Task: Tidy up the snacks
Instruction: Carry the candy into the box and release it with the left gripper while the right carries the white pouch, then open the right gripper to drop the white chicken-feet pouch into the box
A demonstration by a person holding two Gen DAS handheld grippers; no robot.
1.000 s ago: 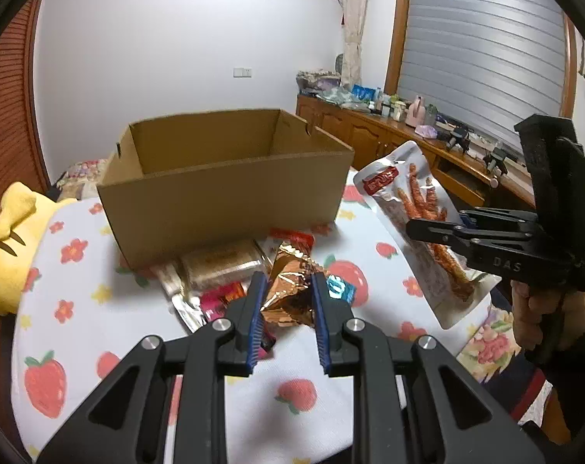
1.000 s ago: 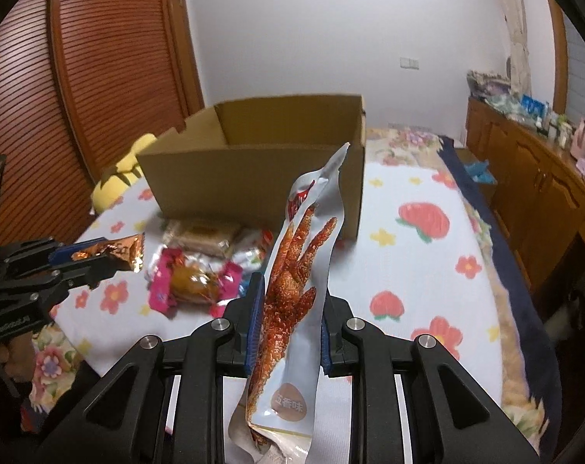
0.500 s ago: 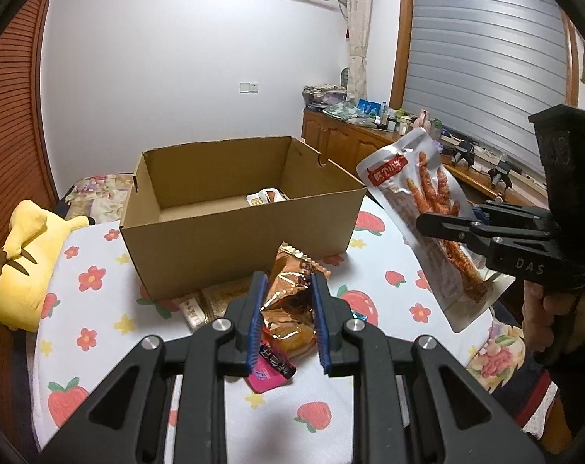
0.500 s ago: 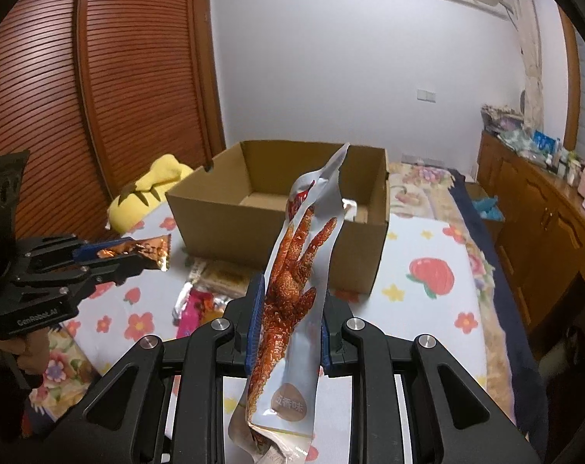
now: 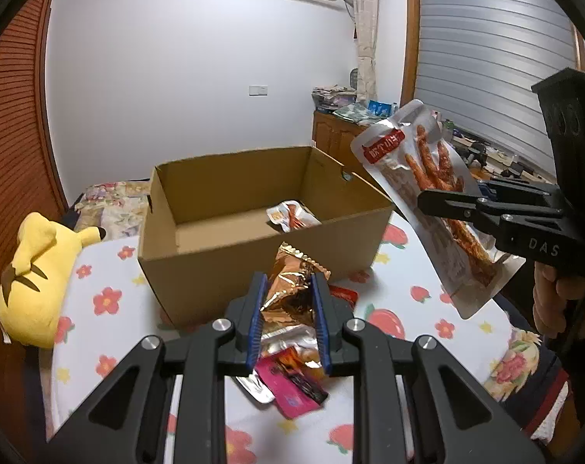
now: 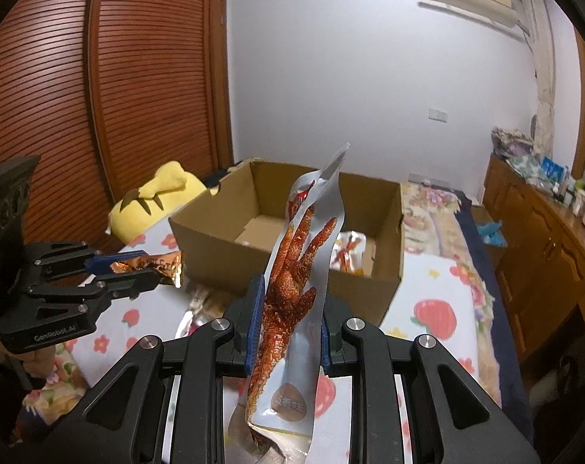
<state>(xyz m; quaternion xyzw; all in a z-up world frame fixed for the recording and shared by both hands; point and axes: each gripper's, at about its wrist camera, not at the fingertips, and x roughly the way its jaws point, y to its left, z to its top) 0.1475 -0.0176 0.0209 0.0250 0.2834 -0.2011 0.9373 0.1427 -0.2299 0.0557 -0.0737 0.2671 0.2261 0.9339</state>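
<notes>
Inside cardboard box (image 5: 261, 255), one snack packet (image 5: 290, 214).

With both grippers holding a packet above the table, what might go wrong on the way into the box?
1. The long chicken-feet pouch juts far past the right gripper; it may catch the box wall.
2. The left gripper pinches only the crumpled end of the gold packet, which could slip.

The right gripper (image 5: 439, 204) bore "DAS". The left gripper (image 6: 153, 272) read "GenRobot.AI". The pouch's (image 6: 292, 309) brown circle carried Chinese characters.
</notes>
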